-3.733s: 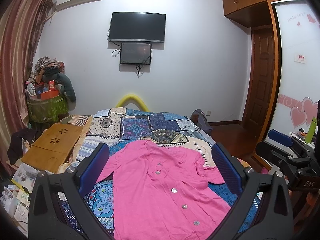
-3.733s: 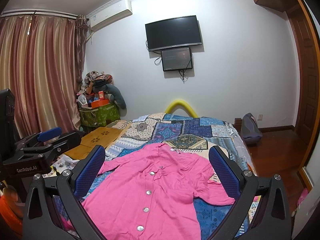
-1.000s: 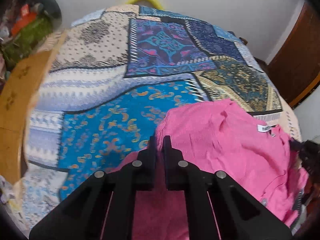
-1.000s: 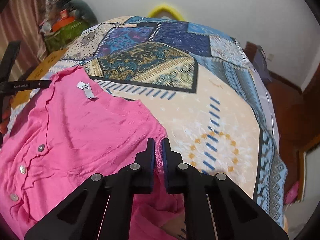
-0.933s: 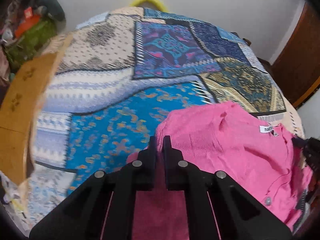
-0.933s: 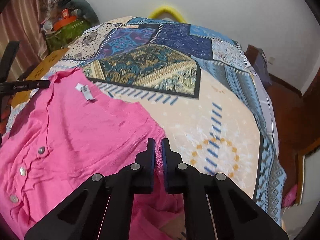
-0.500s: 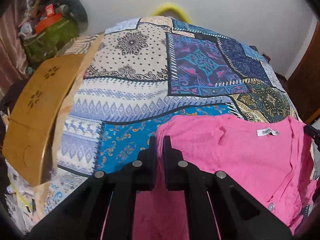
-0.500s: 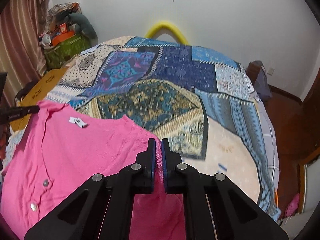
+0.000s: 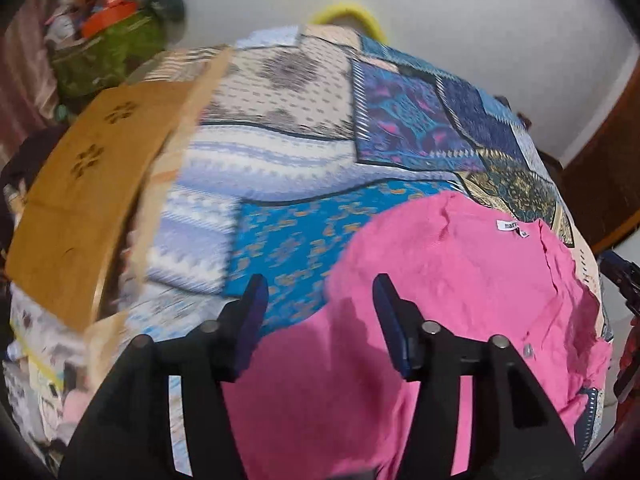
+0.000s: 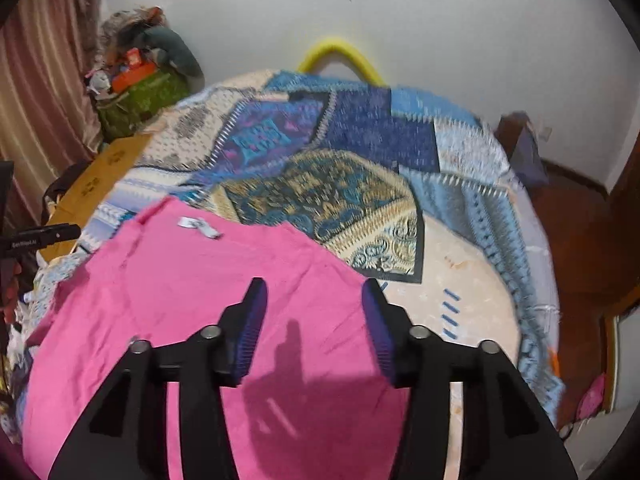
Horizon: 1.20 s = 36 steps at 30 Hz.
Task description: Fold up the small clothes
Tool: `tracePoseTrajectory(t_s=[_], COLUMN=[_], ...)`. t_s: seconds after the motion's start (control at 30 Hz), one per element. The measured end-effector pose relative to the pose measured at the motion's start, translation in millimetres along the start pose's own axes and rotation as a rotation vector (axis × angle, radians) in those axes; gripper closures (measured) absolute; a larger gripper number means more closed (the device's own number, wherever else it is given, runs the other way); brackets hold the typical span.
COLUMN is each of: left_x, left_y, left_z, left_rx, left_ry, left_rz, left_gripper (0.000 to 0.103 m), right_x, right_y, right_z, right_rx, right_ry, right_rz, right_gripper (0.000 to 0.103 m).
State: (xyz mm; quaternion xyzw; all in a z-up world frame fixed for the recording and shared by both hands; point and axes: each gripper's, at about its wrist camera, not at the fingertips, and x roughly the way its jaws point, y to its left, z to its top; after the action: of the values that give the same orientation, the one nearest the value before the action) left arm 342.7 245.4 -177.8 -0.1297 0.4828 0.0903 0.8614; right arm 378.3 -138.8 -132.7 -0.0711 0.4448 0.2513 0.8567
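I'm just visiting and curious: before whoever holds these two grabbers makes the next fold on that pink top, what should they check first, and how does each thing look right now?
1. Left gripper has let go: ok. Its jaws have just been opening and nothing is pinched between them.
2. Right gripper has let go: ok. Its jaws have just been opening too, above the cloth.
3. Pink shirt lies on the patchwork bedspread: ok.
4. Shirt lies smooth: not ok, creases show near the buttons.
5. White neck label in sight, to tell the collar end: ok.
6. Lower hem lined up: cannot tell, it is hidden behind the grippers.
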Motion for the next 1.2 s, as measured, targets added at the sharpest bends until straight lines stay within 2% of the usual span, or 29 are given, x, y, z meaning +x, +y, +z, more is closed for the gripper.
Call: tracePoseTrajectory(t_s=[0.13, 0.3, 0.37, 0.47, 0.53, 0.7, 0.73, 0.8, 0.87, 0.93, 1.0, 1.03, 1.2], left_x=[-30.0, -45.7, -44.0, -45.5, -48.5, -58.4, -59.4, -55.9, -46.1, -33.3, -25.0, -22.9, -35.5], left_y=[38.4, 84.8, 98.6, 99.4, 86.6, 41.5, 33.1, 19.9, 12.6, 12.4, 18.8, 22.5, 44.3], left_z=[-24.1, -71.6, -91.0, -115.4, -128.2, -153.6, -157.4, -161.5, -163.6, -164.3, -162.6, -163.3, -155.0], left_rx=[-0.06, -0.135, -0.185, -0.207, -0.168, 0.034, 0.082, 0.15, 0.186, 0.192, 0.168, 0.149, 0.03], left_ry=[0.001, 0.05, 0.087, 0.116, 0.113, 0.053, 0.041, 0.032, 0.053, 0.081, 0.089, 0.096, 0.084], left_rz=[0.053, 0.139, 0.116, 0.052, 0.025, 0.065, 0.063, 0.06, 0.074, 0.096, 0.088, 0.079, -0.006], left_gripper=[0.041, 0.039, 0.039, 0.039, 0.039, 0.04, 0.042, 0.057, 0.063, 0.074, 0.094, 0.098, 0.099], right_x=[-32.8, -59.4, -61.5, -60.9, -59.6, -53.3, -54.4, -53.0, -53.4, -52.4, -50.7, -50.3, -46.8], right_y=[14.3, 32.7, 41.2, 50.8, 57.0, 78.2, 80.4, 87.6, 91.5, 94.7, 95.0, 95.4, 92.8], right_z=[0.2, -11.4, -19.1, -30.9, -39.1, -55.9, -58.4, -62.6, -67.5, -71.3, -73.4, -74.6, -77.5], right_rx=[-0.018, -0.024, -0.028, -0.038, -0.04, -0.107, -0.116, -0.145, -0.156, -0.156, -0.15, -0.146, -0.126], right_ry=[-0.068, -0.115, -0.112, -0.097, -0.082, -0.046, -0.044, -0.036, -0.032, -0.026, -0.022, -0.021, -0.018], right_rz=[0.007, 0.041, 0.046, 0.053, 0.065, 0.056, 0.055, 0.059, 0.066, 0.077, 0.085, 0.088, 0.089], right_gripper=[0.036, 0.032, 0.032, 0.032, 0.032, 0.032, 0.032, 0.032, 0.032, 0.032, 0.032, 0.032, 0.032])
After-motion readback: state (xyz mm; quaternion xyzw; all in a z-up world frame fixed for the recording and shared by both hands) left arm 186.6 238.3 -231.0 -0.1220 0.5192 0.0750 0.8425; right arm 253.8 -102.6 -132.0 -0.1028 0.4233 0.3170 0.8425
